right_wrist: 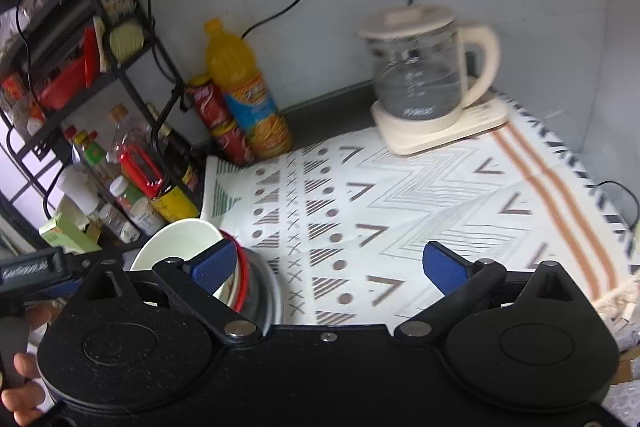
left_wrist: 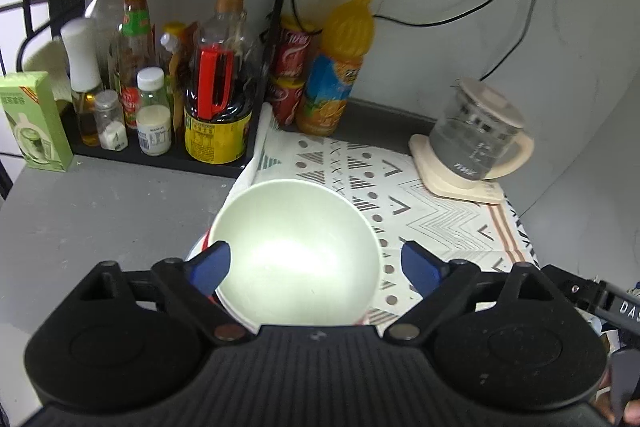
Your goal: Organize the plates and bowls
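On the counter, from left to right:
Green carton (left_wrist: 34, 123): stands at the far left on the bare grey counter (left_wrist: 100, 211), just outside the rack.
Black rack (left_wrist: 160, 155): its lower shelf is crowded with sauce and seasoning bottles, among them a dark soy sauce bottle (left_wrist: 218, 99) with a red handle.
Red cans (left_wrist: 290, 75): two, one on the other, beside an orange juice bottle (left_wrist: 340, 67) against the wall.
White bowl (left_wrist: 296, 251): sits on top of a stack of dishes at the left edge of the patterned cloth (left_wrist: 420, 203); a red rim and a metal bowl (right_wrist: 260, 287) show beneath it.
Left gripper (left_wrist: 316, 263): jaws stand wide open above the white bowl, the blue pads clear of it on either side, gripping nothing.
Right gripper (right_wrist: 332, 267): jaws wide open over the bare cloth, empty, with the stack just off its left finger.
Glass kettle (left_wrist: 476, 131): cream handle and base, far right on the cloth near the wall.
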A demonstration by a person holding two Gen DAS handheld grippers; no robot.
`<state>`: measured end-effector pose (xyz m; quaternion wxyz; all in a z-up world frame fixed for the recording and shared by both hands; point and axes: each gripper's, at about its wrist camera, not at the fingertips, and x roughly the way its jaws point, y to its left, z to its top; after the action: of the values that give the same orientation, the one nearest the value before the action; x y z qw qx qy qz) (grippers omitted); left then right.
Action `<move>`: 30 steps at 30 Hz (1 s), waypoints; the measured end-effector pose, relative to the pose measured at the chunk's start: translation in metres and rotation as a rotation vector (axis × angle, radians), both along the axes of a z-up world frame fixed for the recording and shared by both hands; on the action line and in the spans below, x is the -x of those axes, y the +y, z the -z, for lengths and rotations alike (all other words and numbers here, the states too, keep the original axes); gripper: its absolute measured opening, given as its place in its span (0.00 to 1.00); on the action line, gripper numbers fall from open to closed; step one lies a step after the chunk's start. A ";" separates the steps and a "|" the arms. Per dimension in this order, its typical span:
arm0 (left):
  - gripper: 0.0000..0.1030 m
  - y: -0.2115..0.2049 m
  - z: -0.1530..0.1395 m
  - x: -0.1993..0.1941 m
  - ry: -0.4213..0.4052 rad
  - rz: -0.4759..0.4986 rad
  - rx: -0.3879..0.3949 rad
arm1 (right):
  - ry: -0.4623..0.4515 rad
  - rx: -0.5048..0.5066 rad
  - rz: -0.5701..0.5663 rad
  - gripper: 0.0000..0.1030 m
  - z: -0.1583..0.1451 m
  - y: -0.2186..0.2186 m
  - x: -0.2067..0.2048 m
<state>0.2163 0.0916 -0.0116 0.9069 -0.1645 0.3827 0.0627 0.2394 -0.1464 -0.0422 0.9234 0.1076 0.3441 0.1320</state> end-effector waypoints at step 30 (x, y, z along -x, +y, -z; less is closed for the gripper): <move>1.00 0.014 -0.029 0.138 -0.102 0.201 -0.100 | -0.134 0.032 0.173 1.00 -0.025 0.025 0.168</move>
<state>0.0779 0.1059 0.0178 0.9339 -0.0831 0.3472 -0.0181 0.0709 -0.1210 -0.0174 0.9538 0.1131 0.2731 0.0534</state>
